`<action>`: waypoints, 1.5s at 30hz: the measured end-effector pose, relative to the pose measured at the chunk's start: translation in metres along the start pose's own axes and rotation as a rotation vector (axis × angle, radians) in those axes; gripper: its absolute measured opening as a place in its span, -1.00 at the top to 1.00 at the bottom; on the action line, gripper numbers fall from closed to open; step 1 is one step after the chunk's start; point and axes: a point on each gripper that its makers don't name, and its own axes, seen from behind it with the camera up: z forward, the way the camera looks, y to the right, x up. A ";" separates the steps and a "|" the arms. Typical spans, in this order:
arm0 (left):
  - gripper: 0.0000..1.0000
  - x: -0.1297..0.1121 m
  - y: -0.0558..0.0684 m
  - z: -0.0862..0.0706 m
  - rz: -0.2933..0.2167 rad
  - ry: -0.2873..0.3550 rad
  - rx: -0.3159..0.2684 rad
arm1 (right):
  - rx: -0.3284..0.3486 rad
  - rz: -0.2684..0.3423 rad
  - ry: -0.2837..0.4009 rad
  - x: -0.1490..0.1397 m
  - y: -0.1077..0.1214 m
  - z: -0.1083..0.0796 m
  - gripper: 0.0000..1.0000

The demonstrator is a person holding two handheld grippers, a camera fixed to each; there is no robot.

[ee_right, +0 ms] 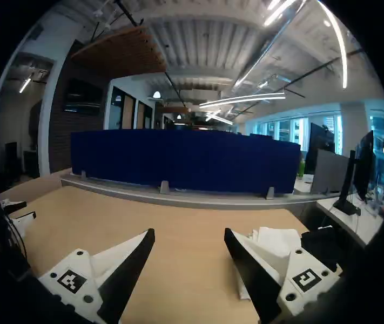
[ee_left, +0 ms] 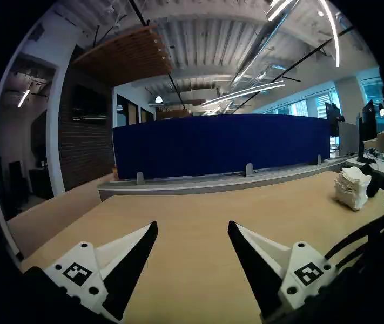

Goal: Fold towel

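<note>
The white towel (ee_left: 352,187) lies bunched at the right of the left gripper view and at lower right of the right gripper view, on the wooden table (ee_left: 202,216). Left gripper (ee_left: 192,223) and right gripper (ee_right: 188,231): jaws released, empty. Blue partition (ee_left: 219,143) stands behind.

Your left gripper (ee_left: 192,224) points forward and sits level, with its jaws standing wide apart. Both fingers (ee_left: 129,259) taper to black tips at equal height, with black inner faces turned toward each other and white outer shells facing up.

Your right gripper (ee_right: 189,231) takes the same pose: level, pointing forward, jaws wide apart, both tips at equal height.

In the right gripper view, the left gripper's fingertips (ee_right: 25,217) show at the far left edge. They point right, one above the other, with a gap between them.
</note>
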 end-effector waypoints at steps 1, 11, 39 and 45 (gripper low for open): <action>-0.93 -0.002 -0.001 0.002 -0.002 0.006 0.001 | 0.003 -0.002 0.001 -0.001 -0.002 0.002 -0.99; -0.93 -0.029 -0.012 0.015 -0.029 0.049 0.005 | 0.016 -0.013 -0.010 -0.022 -0.015 0.013 -0.99; -0.93 -0.038 -0.010 0.014 -0.071 0.100 -0.033 | 0.001 -0.032 0.028 -0.013 -0.018 0.013 -1.00; -0.93 -0.037 -0.010 0.014 -0.072 0.100 -0.031 | -0.032 0.014 0.093 -0.002 0.004 0.005 -1.00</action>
